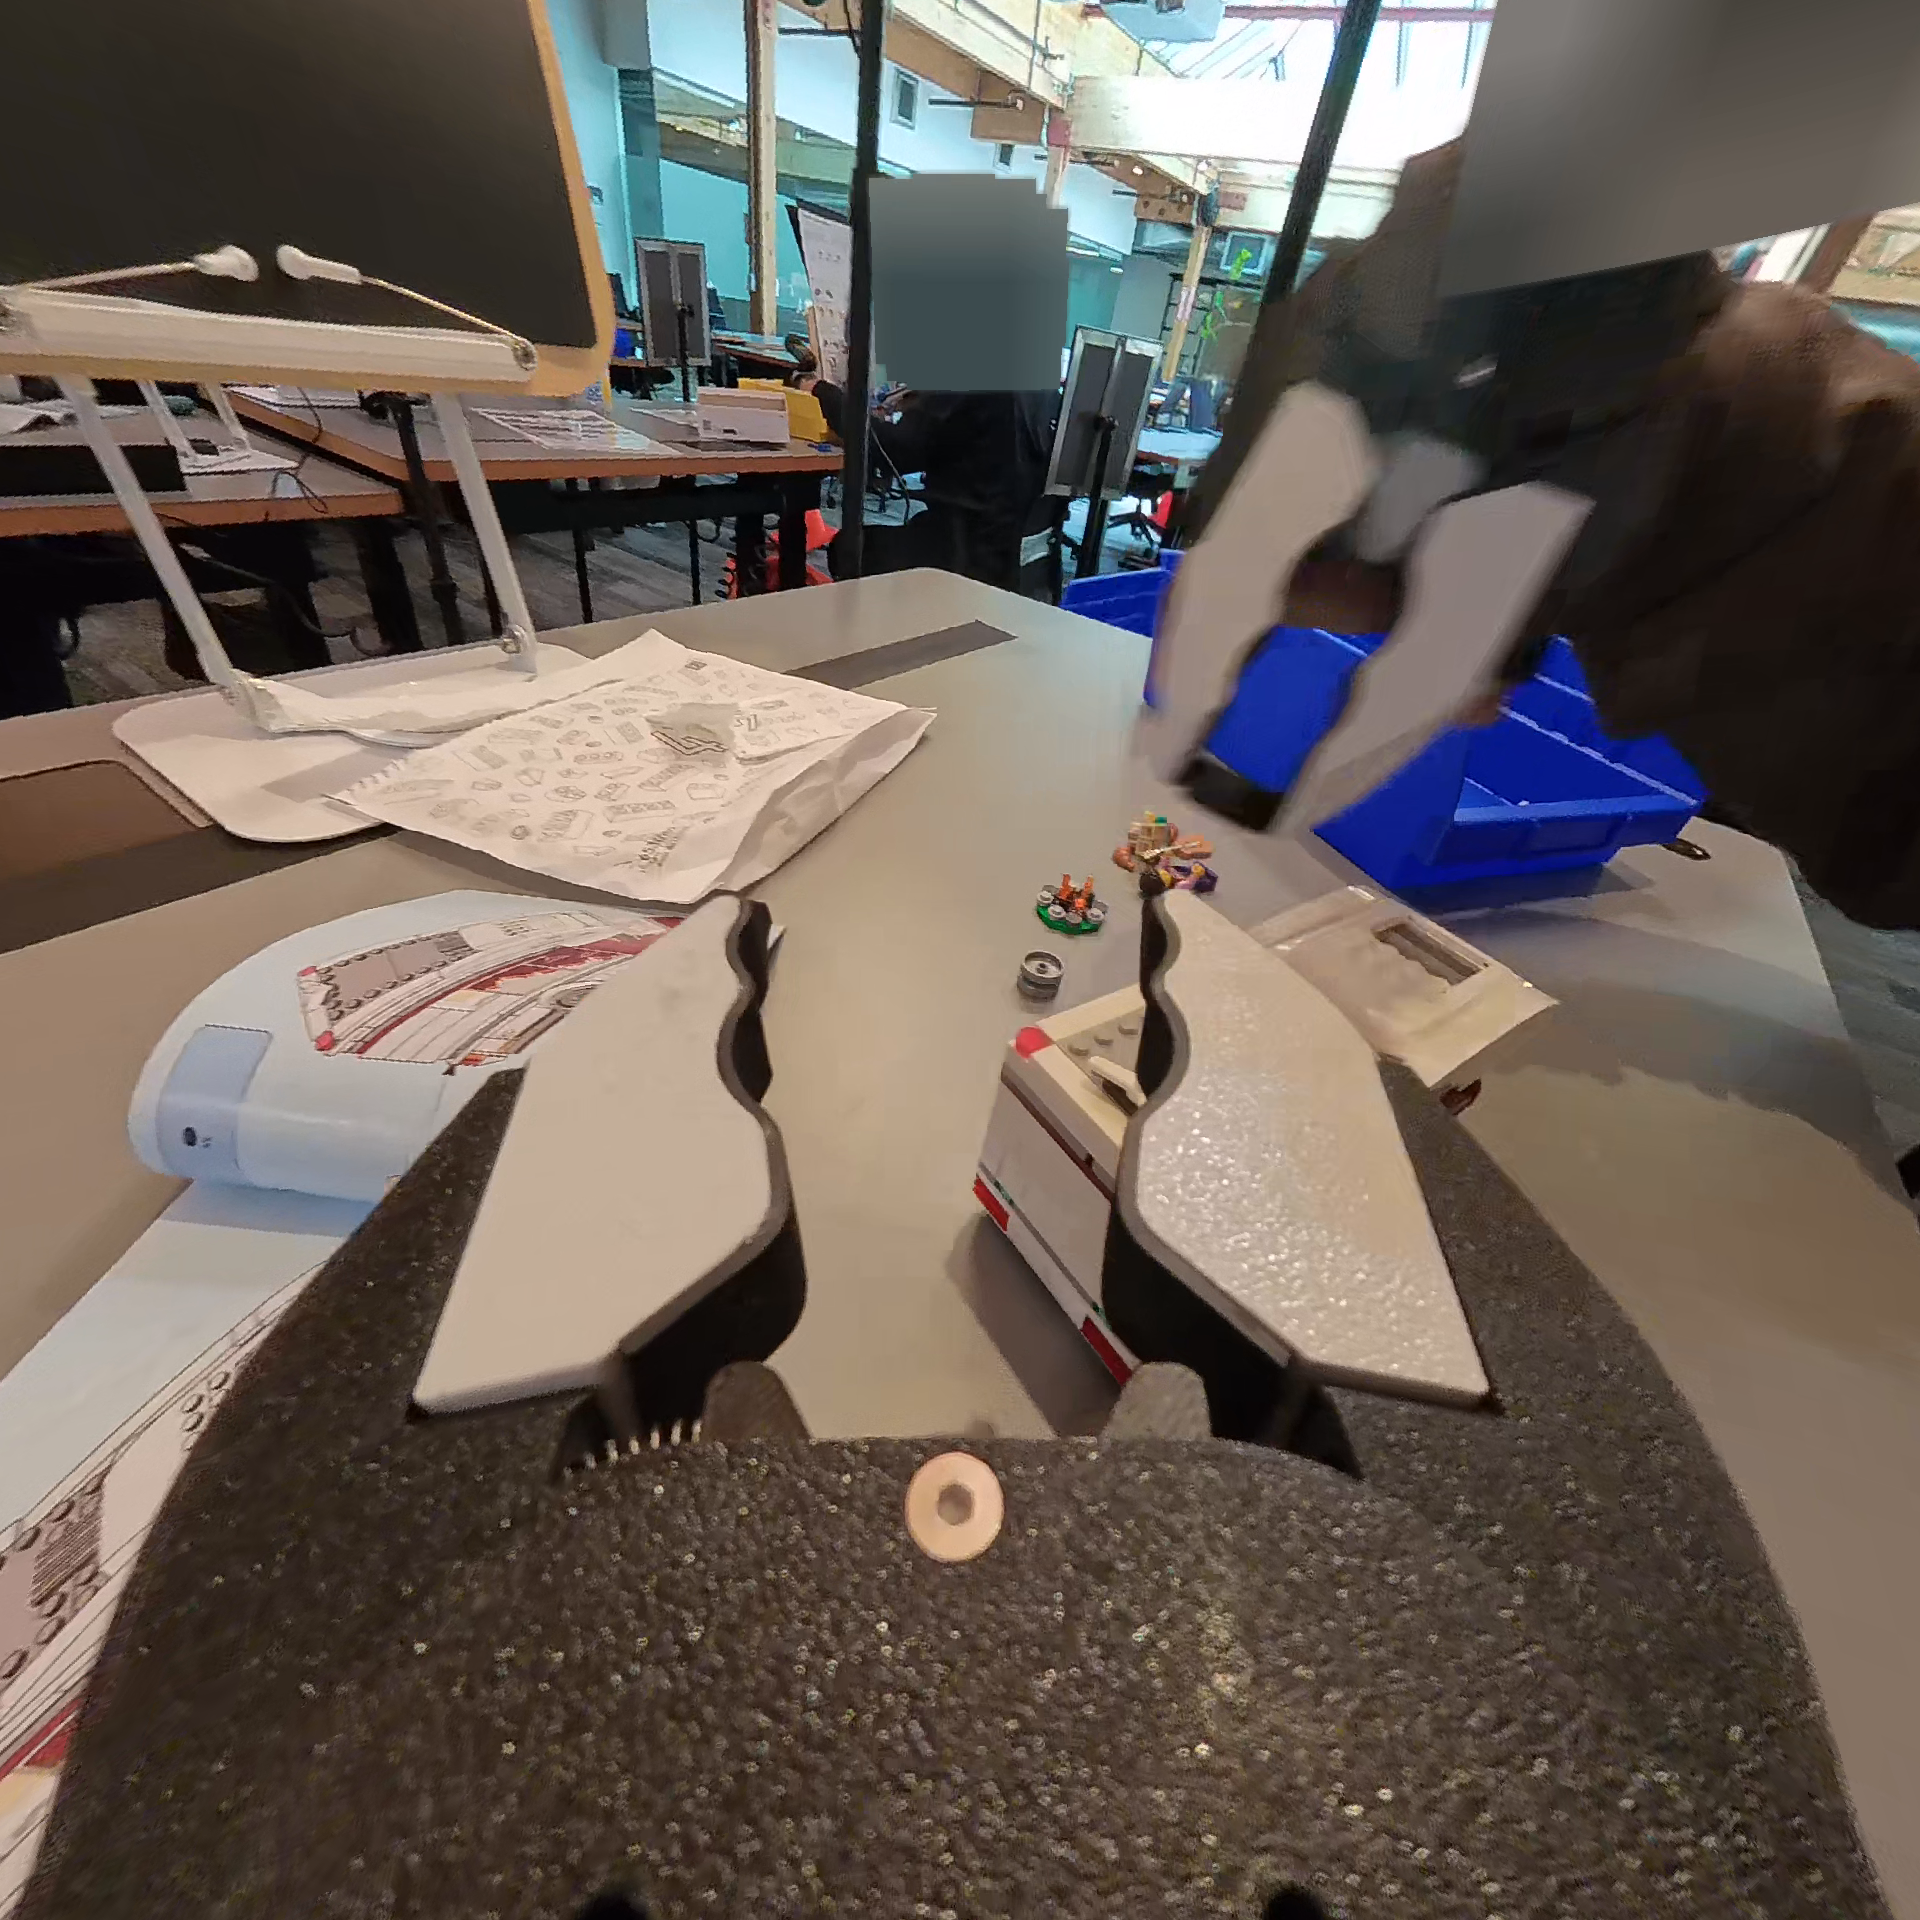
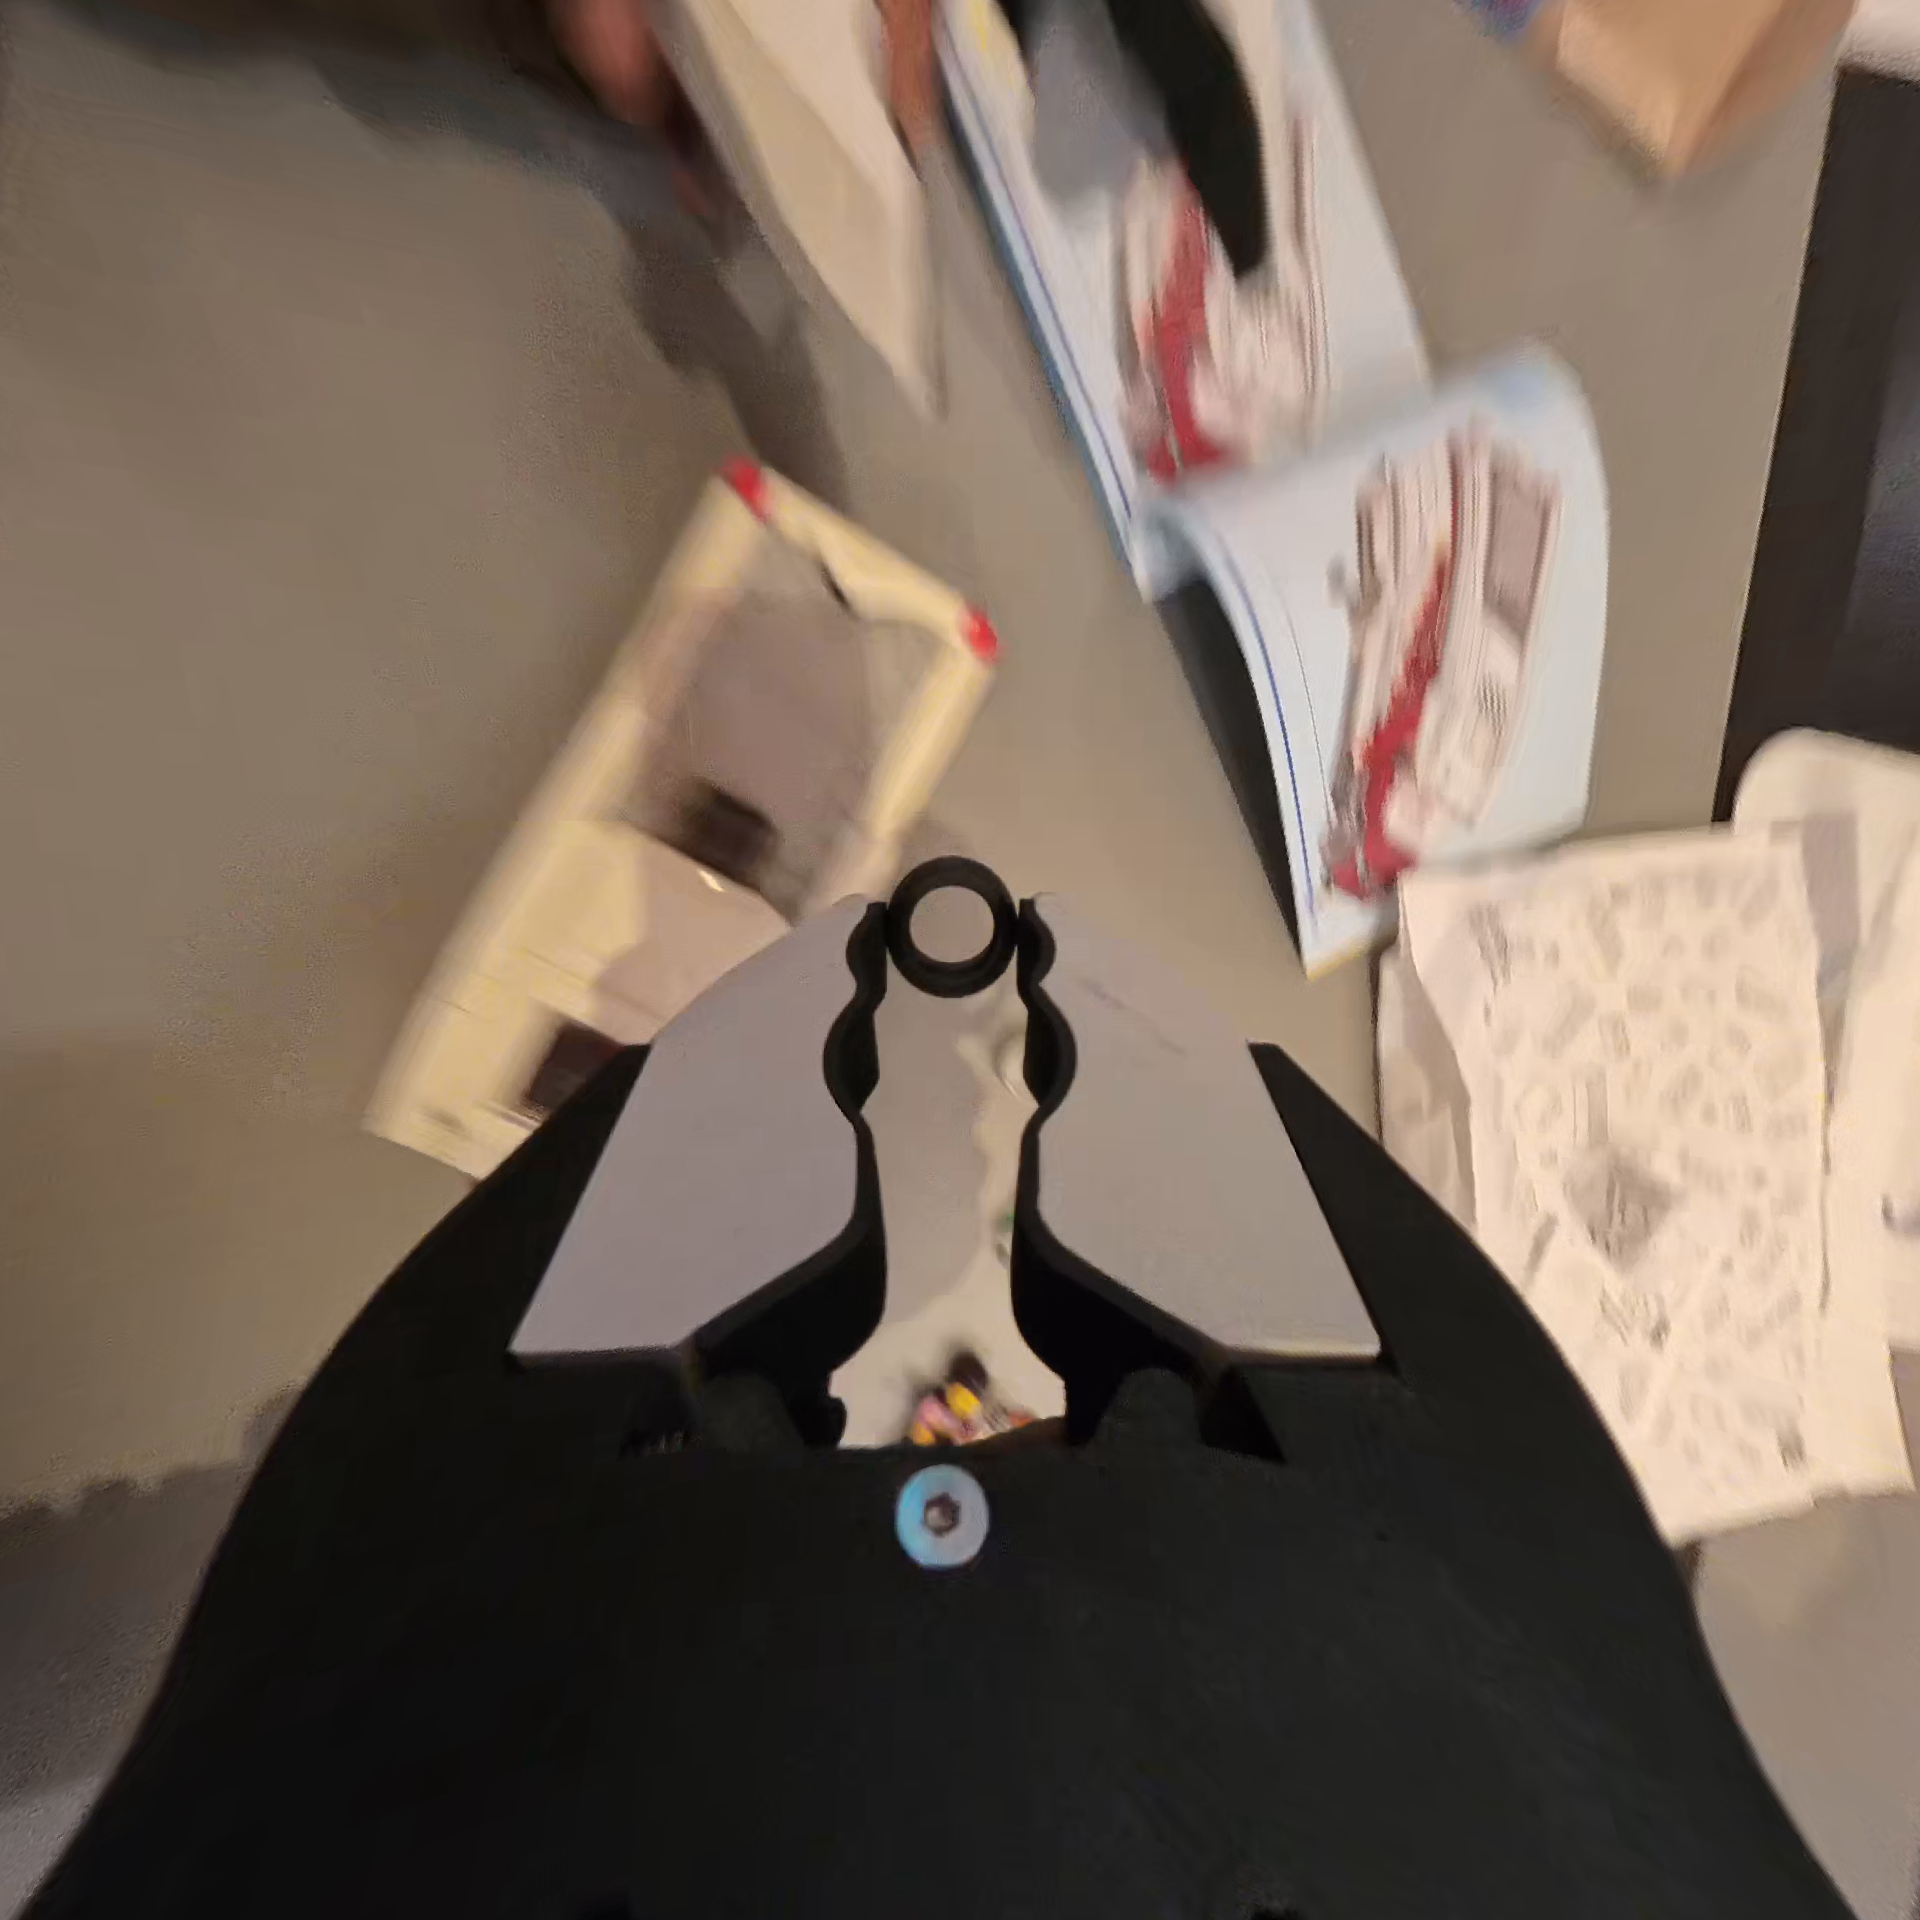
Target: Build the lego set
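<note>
My right gripper (image 2: 948, 925) is shut on a small black rubber tyre (image 2: 948, 985), with both pads pressing its sides. The view is blurred and looks down from above the grey table. The left wrist view shows this gripper (image 1: 1231, 795) in the air at the upper right, with the dark tyre at its tips. My left gripper (image 1: 956, 914) is open wide and empty, low over the table (image 1: 894, 1143). Its right finger (image 1: 1247, 1091) lies over a white brick-built vehicle (image 1: 1044, 1153), which also shows in the right wrist view (image 2: 707, 790). A grey wheel hub (image 1: 1040, 975) lies just ahead.
A green round build (image 1: 1072, 906) and a small figure cluster (image 1: 1164, 854) lie beyond the hub. Blue bins (image 1: 1507, 800) stand at the right, with a clear plastic bag (image 1: 1403, 966) near them. An open booklet (image 1: 343, 1039) and a printed paper bag (image 1: 644, 769) lie at the left. A white stand (image 1: 312, 343) is behind. The grey wheel hub (image 1: 1040, 975) lies around 12 cm away from my right fingertips.
</note>
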